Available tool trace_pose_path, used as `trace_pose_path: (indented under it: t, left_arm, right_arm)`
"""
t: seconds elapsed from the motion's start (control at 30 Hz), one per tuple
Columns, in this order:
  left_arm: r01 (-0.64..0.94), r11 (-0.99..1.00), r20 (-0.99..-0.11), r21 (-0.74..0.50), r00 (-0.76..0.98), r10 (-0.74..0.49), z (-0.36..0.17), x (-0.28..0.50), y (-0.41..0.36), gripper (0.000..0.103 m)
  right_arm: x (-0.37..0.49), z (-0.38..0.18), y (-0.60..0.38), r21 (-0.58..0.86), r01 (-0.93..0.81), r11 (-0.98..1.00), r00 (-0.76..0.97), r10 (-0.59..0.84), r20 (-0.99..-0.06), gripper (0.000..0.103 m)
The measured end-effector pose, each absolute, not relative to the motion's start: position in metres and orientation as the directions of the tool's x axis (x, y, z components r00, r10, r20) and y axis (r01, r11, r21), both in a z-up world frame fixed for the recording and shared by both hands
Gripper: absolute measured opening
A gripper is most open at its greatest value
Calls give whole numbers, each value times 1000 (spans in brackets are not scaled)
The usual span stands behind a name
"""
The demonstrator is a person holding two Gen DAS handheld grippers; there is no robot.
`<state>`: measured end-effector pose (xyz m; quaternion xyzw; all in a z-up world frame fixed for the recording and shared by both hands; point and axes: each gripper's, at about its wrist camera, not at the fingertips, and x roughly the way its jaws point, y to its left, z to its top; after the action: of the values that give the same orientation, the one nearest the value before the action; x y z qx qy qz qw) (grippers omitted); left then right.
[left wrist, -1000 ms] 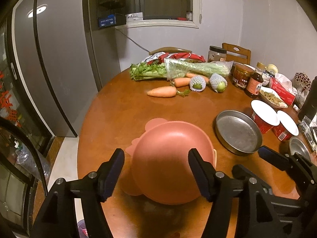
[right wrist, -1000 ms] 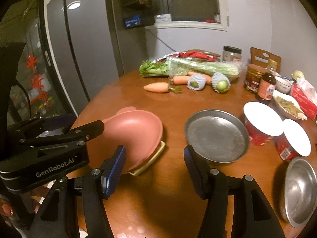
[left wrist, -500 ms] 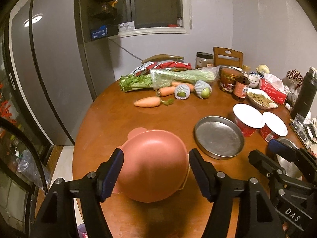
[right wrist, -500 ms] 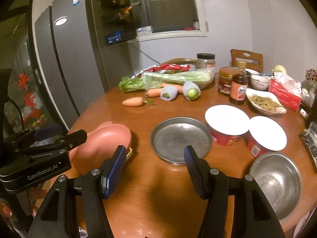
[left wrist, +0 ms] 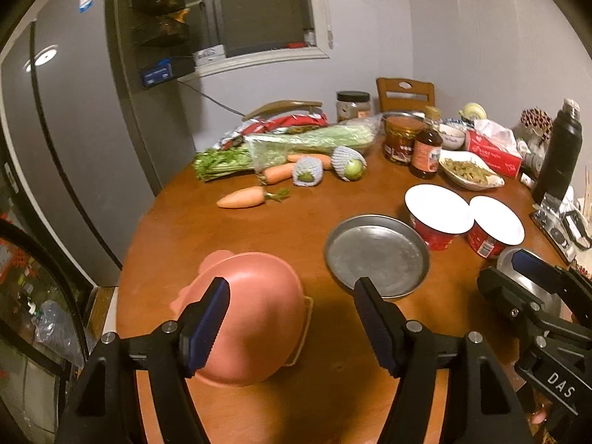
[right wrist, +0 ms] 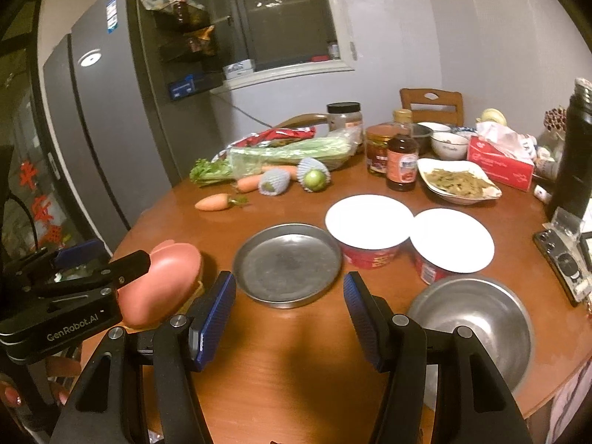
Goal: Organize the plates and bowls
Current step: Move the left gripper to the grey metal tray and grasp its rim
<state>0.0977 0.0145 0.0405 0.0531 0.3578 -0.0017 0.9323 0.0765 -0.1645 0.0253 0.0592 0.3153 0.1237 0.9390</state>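
Left gripper (left wrist: 290, 318): the jaws are held apart with nothing gripped; the pink bowl is seen behind the left-hand finger (left wrist: 207, 327), and bare bench behind the gap.
Right gripper (right wrist: 288, 318): the jaws are held apart and empty, over bare bench just in front of the metal plate.
Pink bowl (left wrist: 255, 318): turned upside down on the bench, to the left of the metal plate and near it; a pale yellowish rim is seen under its right edge. In the right wrist view it is partly hidden by the left gripper's body.
Metal plate (right wrist: 288, 262): a shallow round plate, set flat and empty on the bench; taken as the landmark.
Steel bowl (right wrist: 470, 318): placed upright and empty to the right of the metal plate, at the near edge of the bench.
Noodle cups (right wrist: 370, 229): two red cups with white lids, set side by side just right of the metal plate and behind the steel bowl.
Carrot (right wrist: 212, 202): laid beyond the metal plate, to its left; more carrots, net-wrapped fruit and bagged celery are laid further back.
Sauce bottle (right wrist: 402, 159): stood upright well beyond the metal plate, beside a jar and a dish of greens.
Bench (right wrist: 281, 366): a round brown wooden top.
Fridge (left wrist: 70, 129): grey, stood left of the bench, far from the metal plate.
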Motion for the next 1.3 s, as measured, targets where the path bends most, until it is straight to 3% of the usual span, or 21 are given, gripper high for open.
trace_pose_path:
  t: [0.63, 1.1, 1.17, 1.3]
  left_arm:
    - [141, 983, -797, 119, 604, 10, -11, 222, -28, 70]
    - [110, 991, -845, 80, 534, 9, -39, 260, -23, 70]
    - [113, 991, -853, 73, 522, 3, -44, 264, -23, 69]
    - [126, 991, -870, 43, 493, -25, -51, 267, -23, 56]
  right_arm:
    - [138, -24, -169, 232, -158, 960, 688, 275, -671, 63]
    - [173, -49, -160, 237, -150, 960, 627, 278, -728, 63]
    - [177, -52, -158, 229, -151, 962, 620, 273, -736, 63]
    - [183, -59, -156, 230, -145, 962, 599, 270, -754, 63]
